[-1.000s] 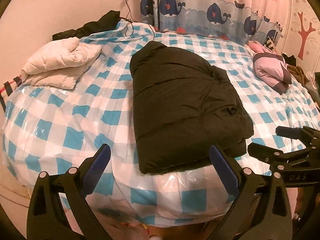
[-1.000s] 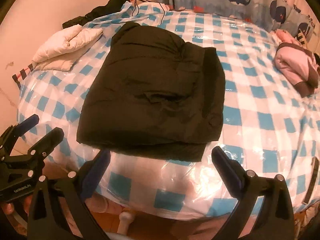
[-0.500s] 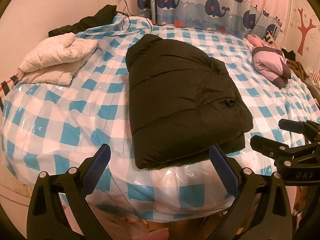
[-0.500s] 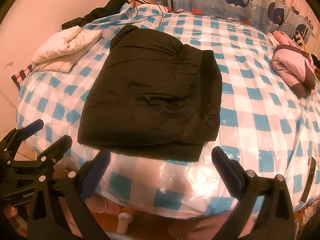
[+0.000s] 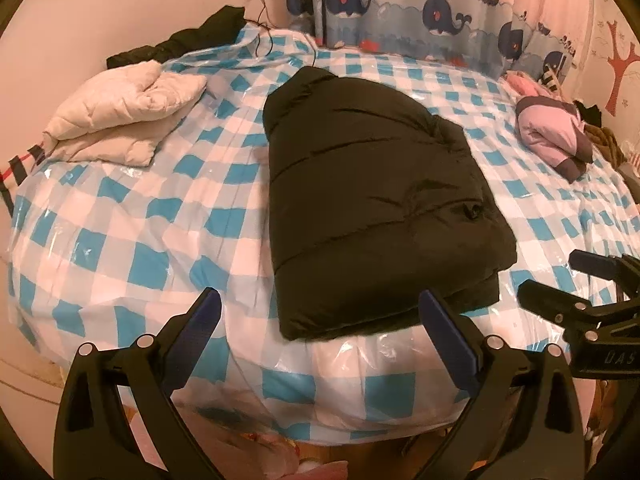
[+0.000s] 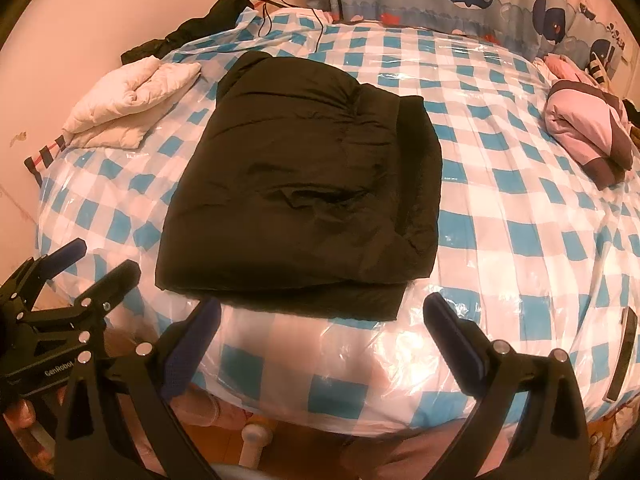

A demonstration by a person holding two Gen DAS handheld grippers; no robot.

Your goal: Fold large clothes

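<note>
We find the black puffer jacket (image 5: pixel 376 216) lying folded into a thick rectangle on the bed (image 5: pixel 132 240), its near hem just short of the bed's front edge and its collar end pointing toward the whale curtain (image 5: pixel 420 20). The left hand-held gripper (image 5: pixel 320 320) and the right hand-held gripper (image 6: pixel 322 322) both stand wide and hold nothing, short of the jacket's near hem and apart from it.

Risks we judge from here:
- The bed wears a glossy plastic cover (image 6: pixel 280 344); a pull on the jacket's hem could slide the whole bundle toward the front edge and off it.
- The lower layer sticks out beyond the upper at the jacket's near right corner (image 6: pixel 380 300); a pinch of one layer only would likely peel the fold open.
- Padded fill tends to spring back, so the stack may loosen unaided.

The cream quilted jacket (image 5: pixel 120 120), left of the black one, and the pink jacket (image 6: pixel 588 128), to its right, lie well apart from it.
</note>
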